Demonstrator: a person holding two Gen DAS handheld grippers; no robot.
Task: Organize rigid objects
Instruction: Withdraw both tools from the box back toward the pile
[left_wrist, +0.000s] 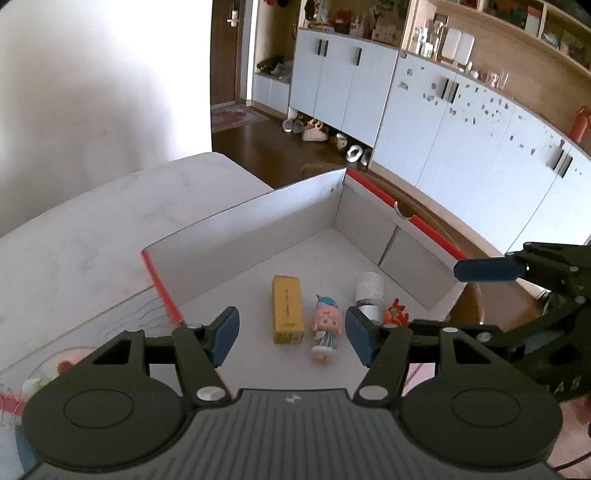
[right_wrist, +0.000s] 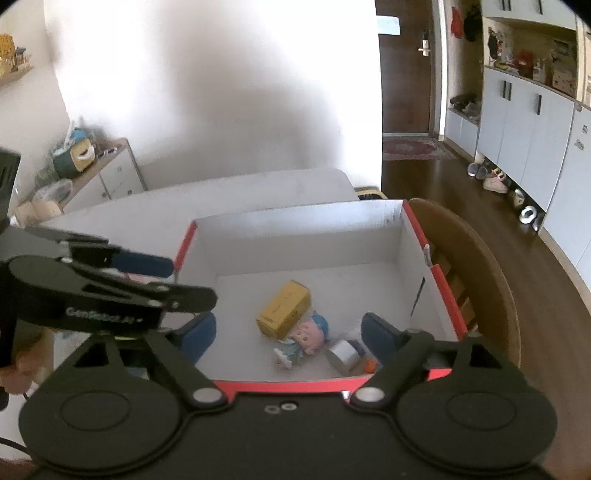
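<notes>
Red-rimmed box (right_wrist: 436, 273) held yellow carton (left_wrist: 287, 310), doll (left_wrist: 324, 328), tape roll (left_wrist: 369, 286); both grippers' jaws open, empty; sorting seemed under way; next: fetch another item

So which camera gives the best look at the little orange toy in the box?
The left wrist view. There the orange toy shows its spiky top and most of its body, beside the silver roll. In the right wrist view only a small orange sliver shows near the box's red front edge, mostly hidden behind a finger of the right tongs.
</notes>
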